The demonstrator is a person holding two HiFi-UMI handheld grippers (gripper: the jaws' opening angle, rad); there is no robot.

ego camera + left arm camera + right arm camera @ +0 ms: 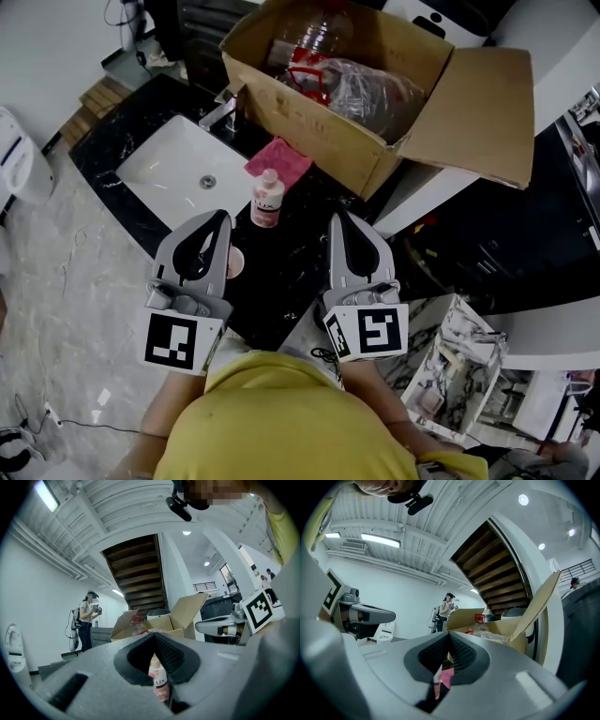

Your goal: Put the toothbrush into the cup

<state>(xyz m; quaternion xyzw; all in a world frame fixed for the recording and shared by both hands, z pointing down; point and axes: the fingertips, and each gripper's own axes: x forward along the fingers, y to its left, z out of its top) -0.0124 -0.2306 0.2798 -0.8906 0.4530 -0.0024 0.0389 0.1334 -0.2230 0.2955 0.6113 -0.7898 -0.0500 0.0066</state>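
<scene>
Right now, at the far left of the head view, a white sink [173, 178] sits sunk into the black marble desk [281, 281], with its faucet [218, 113] at the back edge. Next comes your left gripper [221, 217], held level over the desk's front edge. Its fingers are clenched tip to tip with nothing grasped. In the left gripper view only the bottle shows through the gap behind the tips.

Just beside that gripper's right flank, and partly hidden under it, stands the pink cup [235, 262] on the desk. I cannot pick out the toothbrush in any view.

Ahead of the cup, between your two grippers, the white bottle [267, 200] with a pink label stands upright. A pink cloth [279, 161] lies just behind it, against the cardboard box [309, 127].

Your right gripper [340, 217] is held level beside the left one. Its fingers are also clenched and empty. The bottle and cloth show through its gap in the right gripper view.

The open box spreads to the right, with a clear plastic bag [370, 89] inside it. Its flap [487, 112] hangs out over the desk's right end.
</scene>
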